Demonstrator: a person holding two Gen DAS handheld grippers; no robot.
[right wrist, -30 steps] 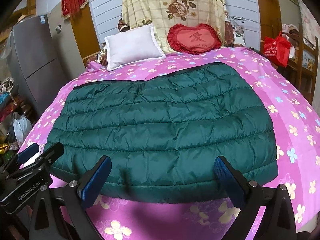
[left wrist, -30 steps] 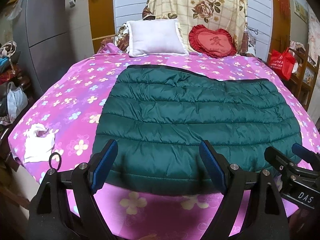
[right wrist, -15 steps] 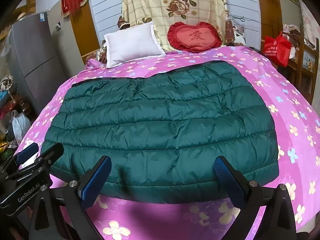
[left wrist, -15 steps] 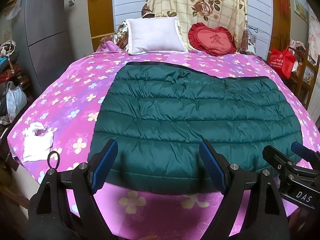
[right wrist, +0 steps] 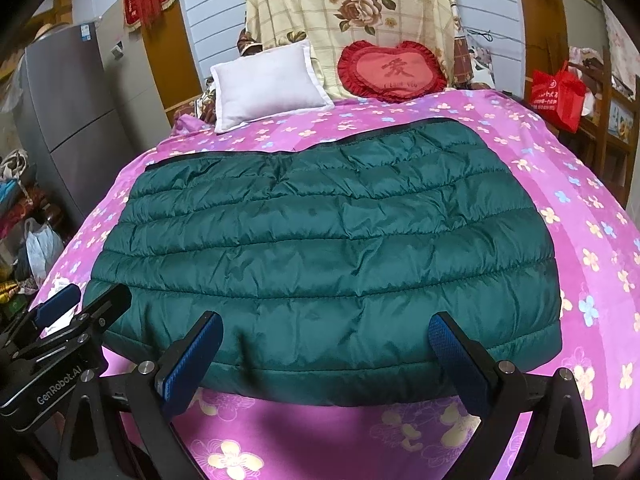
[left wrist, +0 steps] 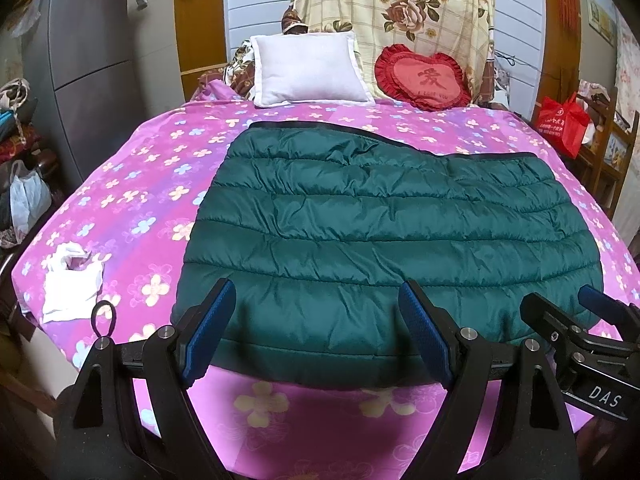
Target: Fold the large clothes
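A dark green quilted down jacket [left wrist: 380, 232] lies flat and folded into a wide rectangle on the pink flowered bed sheet [left wrist: 132, 200]. In the left wrist view my left gripper [left wrist: 316, 292] hovers open over the jacket's near left edge, nothing between its blue pads. The right wrist view shows the jacket [right wrist: 328, 248] again, with my right gripper [right wrist: 325, 322] open over its near edge, also empty. Each gripper shows in the other's view: the right gripper [left wrist: 560, 300] by the jacket's near right corner, the left gripper [right wrist: 96, 294] by the near left corner.
A white pillow [left wrist: 308, 68] and a red heart cushion [left wrist: 424, 82] lean at the head of the bed. A crumpled white plastic bag [left wrist: 70, 284] lies on the sheet's left edge. A grey fridge [left wrist: 92, 60] stands left, and a red bag [left wrist: 564, 120] hangs at the right.
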